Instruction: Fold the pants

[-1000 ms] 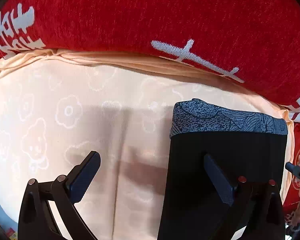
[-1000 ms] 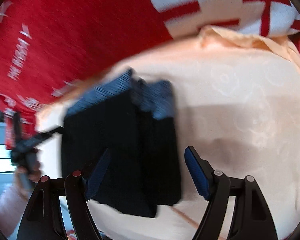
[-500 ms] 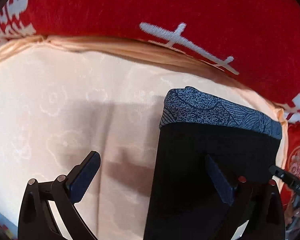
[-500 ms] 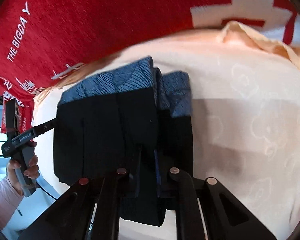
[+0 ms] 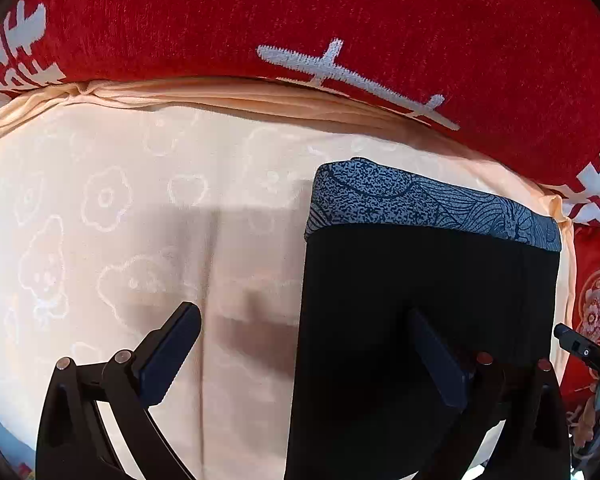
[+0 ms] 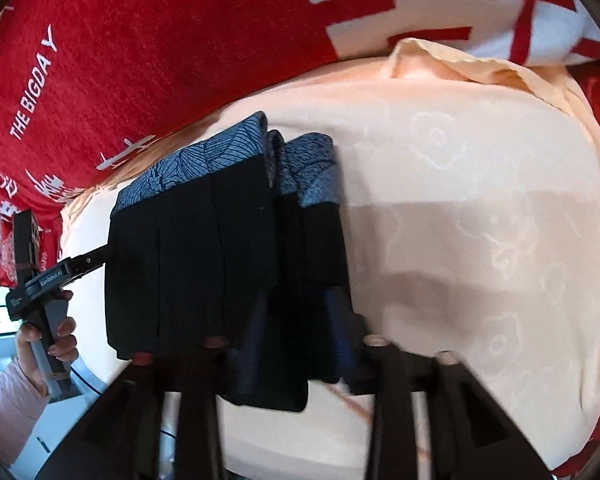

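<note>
The folded black pants [image 5: 420, 280] with a blue patterned waistband [image 5: 420, 204] lie on a peach sheet [image 5: 140, 200]. My left gripper [image 5: 308, 344] is open above them, its left finger over the sheet and its right finger over the black cloth. In the right wrist view the pants [image 6: 204, 260] lie as a stack of layers. My right gripper [image 6: 298, 332] hovers blurred over their near edge. Its jaws are opening, with a fold of the pants between the fingers and no pad pressing on it.
A red blanket [image 5: 300, 8] with white lettering borders the sheet at the back. A white and red cushion [image 6: 440, 0] lies at the back right. A hand in a pink sleeve [image 6: 8, 400] holds the left gripper's handle [image 6: 48, 280] beside the pants.
The right gripper went from open to shut on the pants' near edge, and its jaws have now parted again. The left gripper's view has barely shifted.
</note>
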Motion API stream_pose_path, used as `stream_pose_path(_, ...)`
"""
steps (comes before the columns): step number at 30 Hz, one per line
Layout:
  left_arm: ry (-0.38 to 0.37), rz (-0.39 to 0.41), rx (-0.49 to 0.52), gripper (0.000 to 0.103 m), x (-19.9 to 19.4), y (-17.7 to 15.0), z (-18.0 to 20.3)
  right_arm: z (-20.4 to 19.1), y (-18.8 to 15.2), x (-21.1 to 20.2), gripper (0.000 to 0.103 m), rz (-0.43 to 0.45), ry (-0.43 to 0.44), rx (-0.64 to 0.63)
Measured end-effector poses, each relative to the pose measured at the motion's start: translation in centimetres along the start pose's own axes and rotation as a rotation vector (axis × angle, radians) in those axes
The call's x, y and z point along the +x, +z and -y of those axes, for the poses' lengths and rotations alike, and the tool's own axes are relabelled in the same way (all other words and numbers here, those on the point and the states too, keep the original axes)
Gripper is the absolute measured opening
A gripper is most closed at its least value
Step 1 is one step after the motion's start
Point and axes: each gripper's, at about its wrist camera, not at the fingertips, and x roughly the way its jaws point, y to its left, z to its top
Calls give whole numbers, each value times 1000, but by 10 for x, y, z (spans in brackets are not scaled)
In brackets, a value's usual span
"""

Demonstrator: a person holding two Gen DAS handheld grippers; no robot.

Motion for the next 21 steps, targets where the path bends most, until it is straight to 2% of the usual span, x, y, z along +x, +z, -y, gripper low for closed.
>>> stream_pose_path(1, 3, -1, 0, 103, 1, 1, 3, 0, -1, 0, 63, 3, 3, 0)
stream_pose_path(8, -9, -16, 14, 103, 0, 0, 10, 4, -4, 3, 67, -4, 42, 22)
stream_pose_path(10, -20, -24, 25, 103, 1, -2, 12, 6, -3, 4, 76, -7, 57, 27)
stream_pose_path(12, -39, -35, 38, 103, 2, -4, 15, 7, -2, 4, 78, -10, 70, 22)
stream_pose_path(16, -171, -105, 54, 103, 11, -6, 16, 13, 0, 8, 78, -19, 121, 17)
stream_pose_path(21, -236, -149, 84, 103, 19, -8, 11, 28, 2, 19, 78, -62, 249, 52)
